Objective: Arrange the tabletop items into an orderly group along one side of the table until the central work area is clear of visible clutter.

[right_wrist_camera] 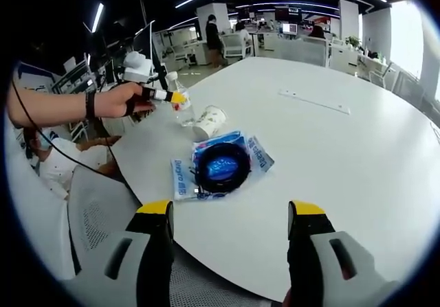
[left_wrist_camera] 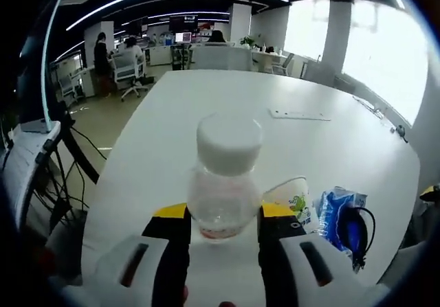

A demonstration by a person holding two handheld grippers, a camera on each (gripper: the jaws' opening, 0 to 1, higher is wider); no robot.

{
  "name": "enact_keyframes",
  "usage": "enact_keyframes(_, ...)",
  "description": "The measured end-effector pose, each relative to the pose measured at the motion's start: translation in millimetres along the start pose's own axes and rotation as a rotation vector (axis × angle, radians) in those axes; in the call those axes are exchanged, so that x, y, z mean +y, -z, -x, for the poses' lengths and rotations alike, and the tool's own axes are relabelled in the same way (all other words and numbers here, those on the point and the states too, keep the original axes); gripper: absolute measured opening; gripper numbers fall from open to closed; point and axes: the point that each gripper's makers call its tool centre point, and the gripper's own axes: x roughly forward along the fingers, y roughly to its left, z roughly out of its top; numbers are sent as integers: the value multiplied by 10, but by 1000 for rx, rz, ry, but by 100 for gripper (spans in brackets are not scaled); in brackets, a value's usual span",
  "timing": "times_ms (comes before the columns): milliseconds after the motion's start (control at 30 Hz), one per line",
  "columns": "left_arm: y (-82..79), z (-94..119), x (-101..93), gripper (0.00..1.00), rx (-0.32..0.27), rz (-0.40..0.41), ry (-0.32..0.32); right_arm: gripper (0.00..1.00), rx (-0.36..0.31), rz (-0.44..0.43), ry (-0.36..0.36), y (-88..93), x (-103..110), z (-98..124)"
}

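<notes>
Here my left tongs (left_wrist_camera: 223,221) clamp a bottle (left_wrist_camera: 225,183) at lower centre of the left gripper view, a cup (left_wrist_camera: 292,200) lying just right of it and a blue packet (left_wrist_camera: 346,218) beyond. My right tongs (right_wrist_camera: 230,218) gape wide over the bench (right_wrist_camera: 344,156) edge, the packet mid-frame.

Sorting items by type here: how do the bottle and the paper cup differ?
The bottle is clear plastic with a white cap; the paper cup is opaque white with printed graphics. The bottle stands upright between the left gripper jaws; the cup lies tipped on its side, free. The bottle looks taller. Both sit near the table edge.
</notes>
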Motion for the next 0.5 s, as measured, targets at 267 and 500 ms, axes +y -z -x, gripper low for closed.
enact_keyframes(267,13,15,16,37,2,4,-4,67,-7,-5,10,-10,-42,29)
enact_keyframes(500,240,181,-44,41,16,35,13,67,-15,-15,17,-4,-52,48)
